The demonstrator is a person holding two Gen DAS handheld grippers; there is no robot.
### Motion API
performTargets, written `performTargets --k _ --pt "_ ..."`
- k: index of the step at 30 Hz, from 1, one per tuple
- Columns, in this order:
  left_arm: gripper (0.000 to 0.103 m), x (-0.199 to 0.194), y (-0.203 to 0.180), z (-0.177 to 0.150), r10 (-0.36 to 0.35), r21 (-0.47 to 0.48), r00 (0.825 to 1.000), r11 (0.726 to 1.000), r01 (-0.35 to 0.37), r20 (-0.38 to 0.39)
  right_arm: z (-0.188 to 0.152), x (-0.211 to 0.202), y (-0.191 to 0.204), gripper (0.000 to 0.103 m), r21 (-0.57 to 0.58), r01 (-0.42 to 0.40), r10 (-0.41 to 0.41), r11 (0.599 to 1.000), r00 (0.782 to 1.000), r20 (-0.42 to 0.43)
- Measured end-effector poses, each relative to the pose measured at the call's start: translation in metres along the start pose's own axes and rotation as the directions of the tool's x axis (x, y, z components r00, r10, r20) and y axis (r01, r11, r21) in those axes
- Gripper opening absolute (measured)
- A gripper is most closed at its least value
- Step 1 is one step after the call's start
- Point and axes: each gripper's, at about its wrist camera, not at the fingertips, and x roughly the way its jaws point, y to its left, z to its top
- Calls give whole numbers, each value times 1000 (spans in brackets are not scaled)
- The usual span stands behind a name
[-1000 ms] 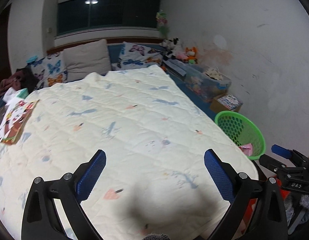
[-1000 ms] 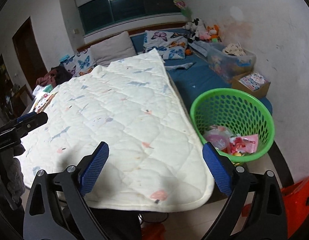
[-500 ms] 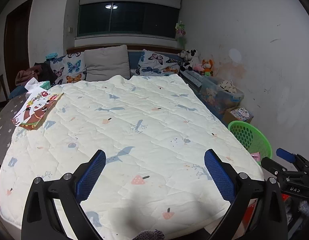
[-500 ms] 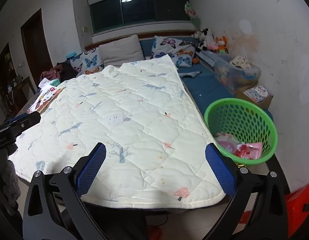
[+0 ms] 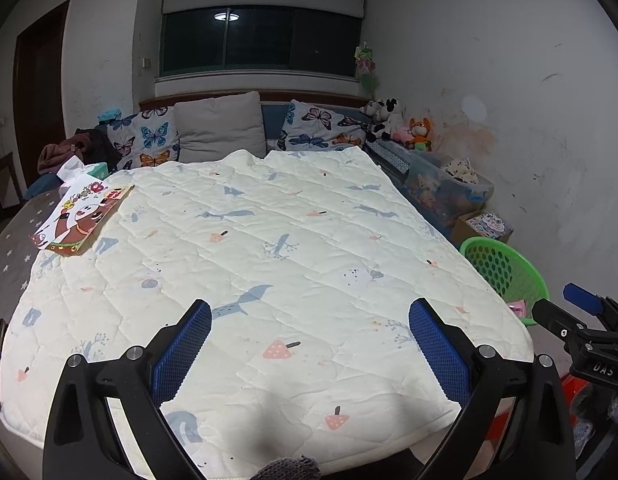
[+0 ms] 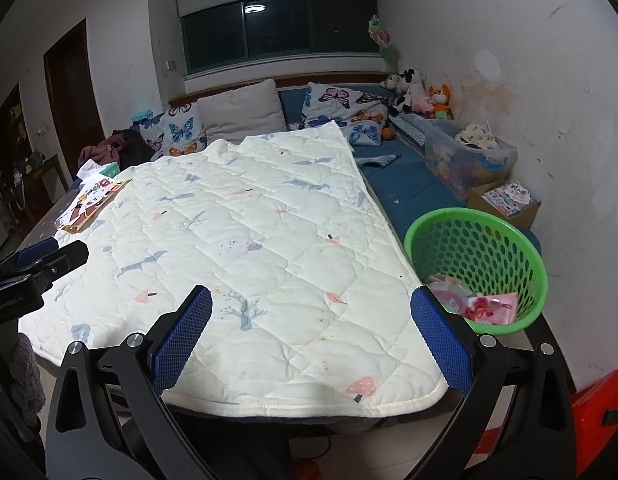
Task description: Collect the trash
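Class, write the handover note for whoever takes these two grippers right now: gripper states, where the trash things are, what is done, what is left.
Left gripper: open, holding nothing, above the near end of the quilt.
Right gripper: open, holding nothing, near the quilt's right corner.
Green basket: right of the bed; pink wrappers already inside.
Left: the colourful cartoon packet at the quilt's far left edge looks like the next pickup. It is nearer the left gripper; then drop it in the basket.

A cream quilt (image 5: 293, 248) printed with blue-grey whales and pink mushrooms covers the bed, butterfly-patterned pillows (image 5: 329, 126) flank a plain grey one (image 5: 221, 128), the perforated basket (image 6: 481, 252) is bright green, and both tools carry blue textured pads (image 6: 181, 338).
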Motion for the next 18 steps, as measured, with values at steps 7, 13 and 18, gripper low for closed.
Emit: performTargets --k 7,13,18 --pt "96 -7 -2 -1 41 8 999 999 -42 25 0 1 6 99 -13 -13 13 1000 1000 -1" --pt "96 -9 -2 0 51 7 998 999 -51 29 -2 2 8 99 -19 -21 21 1000 1000 -4" --pt "96 -8 -1 -1 54 2 998 999 -54 23 -2 3 11 99 -30 -25 25 999 1000 -3"
